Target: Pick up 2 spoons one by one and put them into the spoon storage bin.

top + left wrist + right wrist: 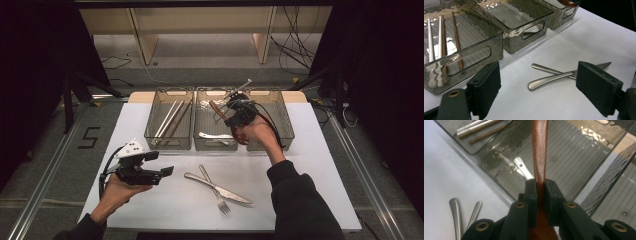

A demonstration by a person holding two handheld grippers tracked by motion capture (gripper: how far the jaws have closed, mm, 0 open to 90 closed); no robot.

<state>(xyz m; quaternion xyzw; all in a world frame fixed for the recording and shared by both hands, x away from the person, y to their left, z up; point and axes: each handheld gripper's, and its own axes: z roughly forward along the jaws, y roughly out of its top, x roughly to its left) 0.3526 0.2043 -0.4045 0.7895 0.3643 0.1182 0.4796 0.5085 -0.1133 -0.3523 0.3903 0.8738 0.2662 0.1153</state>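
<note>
Right tool (540, 192) clamped on brown wooden spoon handle (539, 150), held above middle smoked-plastic bin (215, 145), over white spoon (215, 135). Left tool (537, 87) wide open, holding nothing, low over white counter (579, 42) near crossed steel knife (220, 189) and fork (215, 190).

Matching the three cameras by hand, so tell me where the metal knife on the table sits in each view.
High view: knife lower centre, crossed with the fork.
Left gripper view: knife centre, between the jaws, its blade tip pointing right.
Right gripper view: knife's handle end bottom left.
Shared landmark: the bin of chopsticks, at the left of the row in the high view and upper left in both gripper views.
</note>
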